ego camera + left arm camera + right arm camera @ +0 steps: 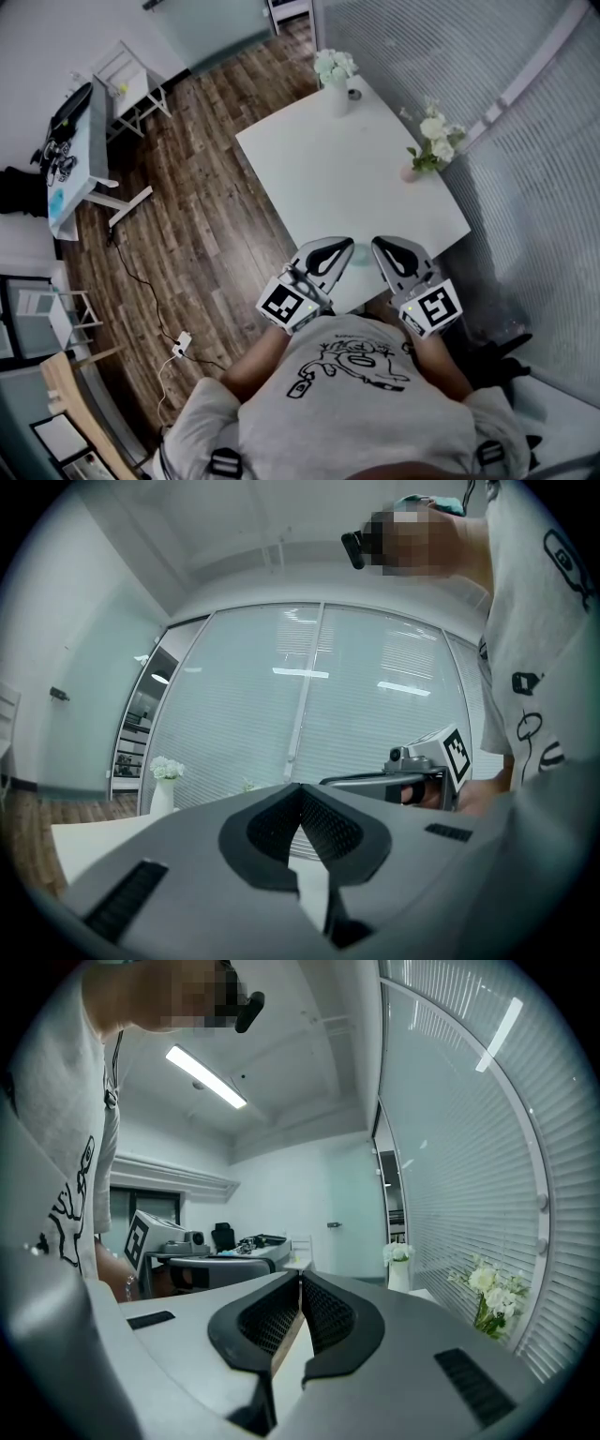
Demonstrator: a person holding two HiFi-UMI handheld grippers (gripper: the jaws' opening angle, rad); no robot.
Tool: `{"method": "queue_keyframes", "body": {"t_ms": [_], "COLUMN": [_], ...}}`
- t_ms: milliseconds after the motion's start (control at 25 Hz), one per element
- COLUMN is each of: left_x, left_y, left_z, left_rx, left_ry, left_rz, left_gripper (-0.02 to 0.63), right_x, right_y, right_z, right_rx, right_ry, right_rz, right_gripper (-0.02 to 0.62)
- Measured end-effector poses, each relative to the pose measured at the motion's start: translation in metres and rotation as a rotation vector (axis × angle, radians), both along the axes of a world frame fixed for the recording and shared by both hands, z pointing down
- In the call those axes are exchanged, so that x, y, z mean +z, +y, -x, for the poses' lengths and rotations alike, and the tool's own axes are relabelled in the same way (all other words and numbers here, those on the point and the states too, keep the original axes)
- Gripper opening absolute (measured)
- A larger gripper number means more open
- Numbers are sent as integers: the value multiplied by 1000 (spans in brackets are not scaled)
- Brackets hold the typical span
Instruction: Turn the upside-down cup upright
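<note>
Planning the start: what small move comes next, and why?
Probably reach the right gripper across the table: both it and the left gripper are shut, empty, at the near edge, while what may be the cup stands far off by a vase.

Office or demo rm, prob. not a home: glass partition wall w/ blinds, wood-plank floor, white table w/ a flower vase, side desk w/ gear (too small to ID), ceiling strip light, power strip on the floor.
</note>
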State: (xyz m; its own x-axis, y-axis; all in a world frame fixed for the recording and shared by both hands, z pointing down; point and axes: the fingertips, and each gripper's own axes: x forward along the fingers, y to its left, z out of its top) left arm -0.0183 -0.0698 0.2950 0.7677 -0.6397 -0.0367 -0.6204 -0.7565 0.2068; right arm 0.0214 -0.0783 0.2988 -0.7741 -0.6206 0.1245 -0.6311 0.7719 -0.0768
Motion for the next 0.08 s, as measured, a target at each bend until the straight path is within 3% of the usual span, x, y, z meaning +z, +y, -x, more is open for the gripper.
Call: {"method": "queue_keyframes", "body": {"t_ms": [80], "left_x": [-2], "left_y": [1], "left_z": [-1], "left_rx": [-5], "left_ry": [5], "left_rz": [-6], "left_gripper": [3], "right_x": [0], "right_y": [3], "right_z": [-1], "right_rx": [-1], "right_ry": [-2], "right_rz": [1], "right_gripper": [40]}}
